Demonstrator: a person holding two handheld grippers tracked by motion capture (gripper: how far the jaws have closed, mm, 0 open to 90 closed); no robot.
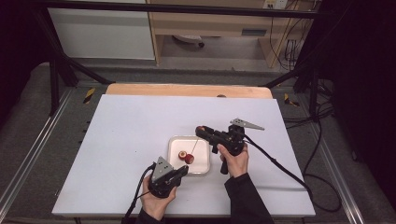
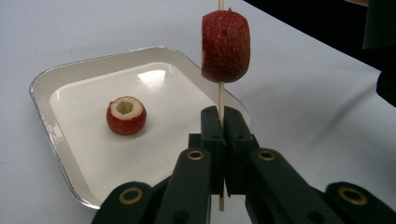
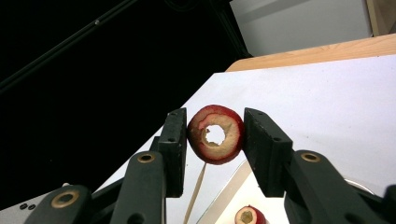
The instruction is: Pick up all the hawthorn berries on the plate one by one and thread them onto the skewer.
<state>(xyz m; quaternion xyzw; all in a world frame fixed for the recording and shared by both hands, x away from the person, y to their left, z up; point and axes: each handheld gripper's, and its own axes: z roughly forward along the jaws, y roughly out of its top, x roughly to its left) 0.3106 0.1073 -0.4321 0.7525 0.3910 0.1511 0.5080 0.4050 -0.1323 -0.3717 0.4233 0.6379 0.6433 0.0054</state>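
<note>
Left gripper [image 2: 223,135] clenched on a wooden skewer [image 2: 221,105] at the 6 o'clock edge of the tray [image 2: 42,84], carrying a threaded fruit [image 2: 225,46]; a loose cored fruit [image 2: 126,115] lies in the tray. Right gripper [image 3: 215,116] grasps a fruit ring [image 3: 201,149] at the skewer's 12 o'clock tip; if the hole sits off-centre, the ring may split or the skewer bend

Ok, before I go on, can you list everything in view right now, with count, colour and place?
hawthorn pieces: three, red. One on the skewer, one between the right gripper's jaws, one lying loose in the tray.
skewer: one, pale wood, running up from the left gripper.
tray: one, white with a silvery rim, near the middle of the table.
table: one, white top, wooden edge at the far side.
shelving: pale wood, behind the table.
cables: black, on the floor at the right.
left gripper: black, shut on the skewer.
right gripper: black, shut on a hawthorn piece, above the tray's far edge.
</note>
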